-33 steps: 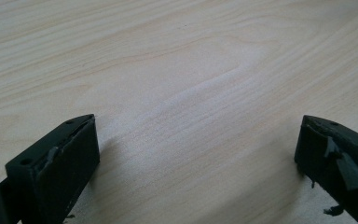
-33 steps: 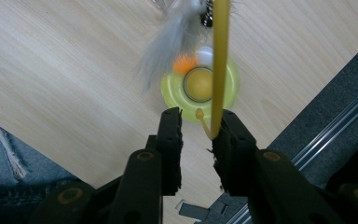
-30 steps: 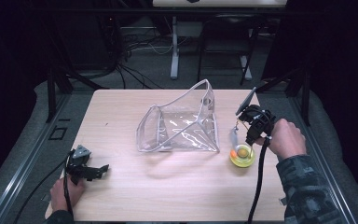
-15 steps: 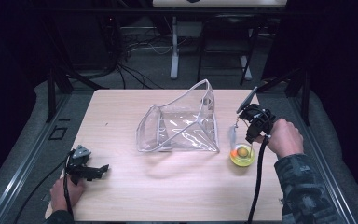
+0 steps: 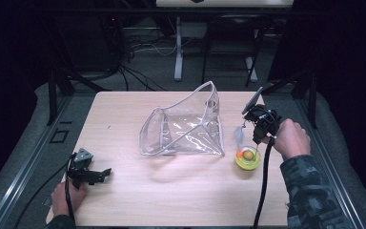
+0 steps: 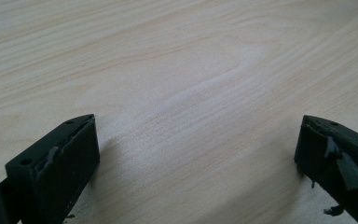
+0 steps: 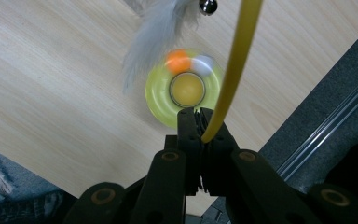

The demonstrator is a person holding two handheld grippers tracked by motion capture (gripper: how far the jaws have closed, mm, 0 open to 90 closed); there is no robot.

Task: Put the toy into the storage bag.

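A round yellow toy base (image 5: 248,160) with orange and pale balls sits on the table at the right, seen close in the right gripper view (image 7: 161,93). A thin yellow stalk (image 7: 235,60) rises from it, with a grey feather (image 7: 154,32) and a small bell (image 7: 208,5) hanging by it. My right gripper (image 7: 196,114) has just been closing and is shut on the stalk's lower end, right above the base (image 5: 256,139). My left gripper (image 5: 100,172) rests at the table's front left, open over bare wood (image 6: 196,154).
A clear plastic bag (image 5: 186,126) stands open in the middle of the wooden table (image 5: 171,200), left of the toy. The table's right edge and a grey metal rail (image 7: 326,130) run close to the right gripper. Cables trail from both grippers.
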